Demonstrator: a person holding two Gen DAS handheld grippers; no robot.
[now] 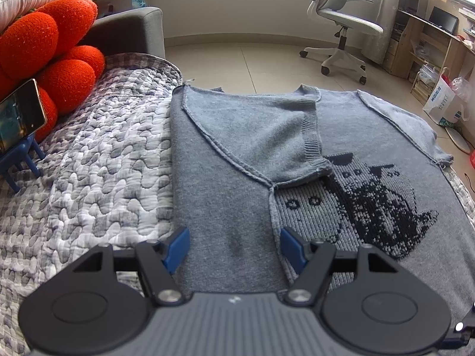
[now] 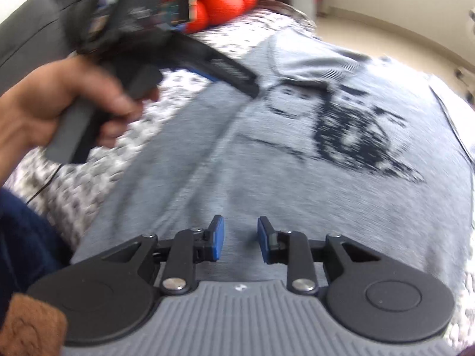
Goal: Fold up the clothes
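Left gripper (image 1: 234,247) hovering over the near part of the sweater, jaws standing wide with bare knit between the blue pads, gripping nothing. Right gripper (image 2: 240,241) likewise above the cloth, jaws parted only narrowly, nothing between them; view smeared by motion, so contact with the fabric cannot be told.

Underneath everything, a quilted grey-and-white bed cover (image 1: 89,160). On it, spread flat, the grey knit sweater (image 1: 225,184) with dark cat figures (image 1: 383,207) on its chest, neckline toward the far edge of the bed, hem toward the person. Left sleeve (image 1: 267,136) already laid across the chest, ribbed cuff ending beside the cats; left side panel turned in along a straight vertical edge. Right shoulder and side lying unfolded, out toward the right edge of the bed.

Long axis of the sweater running away from both grippers, hem to collar. Probably next: the right side brought inward, nearer to the right gripper than to the left.

Red plush cushion (image 1: 44,47) and a propped phone (image 1: 20,115) off to the left, clear of the work.
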